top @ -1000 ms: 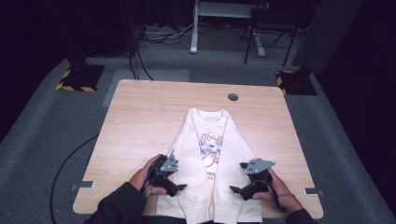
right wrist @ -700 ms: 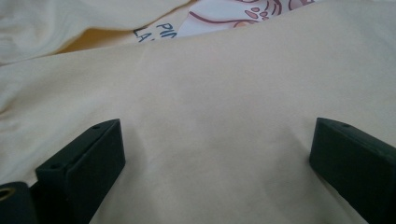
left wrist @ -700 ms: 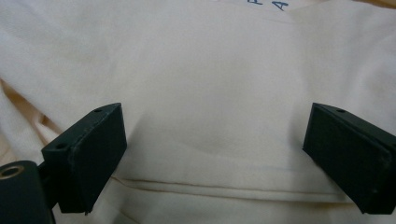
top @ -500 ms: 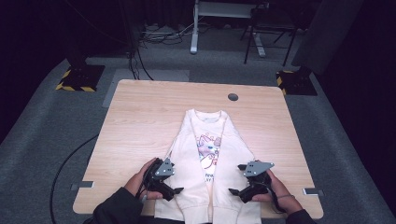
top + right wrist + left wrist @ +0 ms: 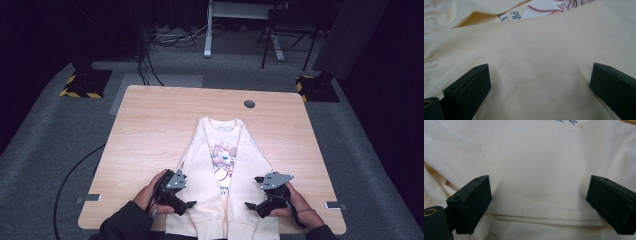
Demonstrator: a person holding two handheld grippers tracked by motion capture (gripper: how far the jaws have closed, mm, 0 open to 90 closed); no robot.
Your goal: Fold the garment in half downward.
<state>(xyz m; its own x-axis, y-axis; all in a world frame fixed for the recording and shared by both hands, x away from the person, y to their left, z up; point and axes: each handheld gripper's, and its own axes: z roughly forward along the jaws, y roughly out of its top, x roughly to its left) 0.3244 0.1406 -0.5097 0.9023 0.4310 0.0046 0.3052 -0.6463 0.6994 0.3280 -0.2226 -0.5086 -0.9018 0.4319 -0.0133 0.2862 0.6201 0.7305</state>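
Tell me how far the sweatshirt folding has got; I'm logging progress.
Done: both sleeves lie folded in over the cream sweatshirt. In hand: the left claw and right claw, both open, sit over its lower part near the hem. Left, probably: grip and fold the bottom up toward the collar.

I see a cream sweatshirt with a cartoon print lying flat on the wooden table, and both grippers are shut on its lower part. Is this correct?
Not fully. The cream sweatshirt with a cartoon print does lie flat on the wooden table, but the left gripper and right gripper are open, not shut. Each gripper view shows its black jaws wide apart over the fabric near the lower part.
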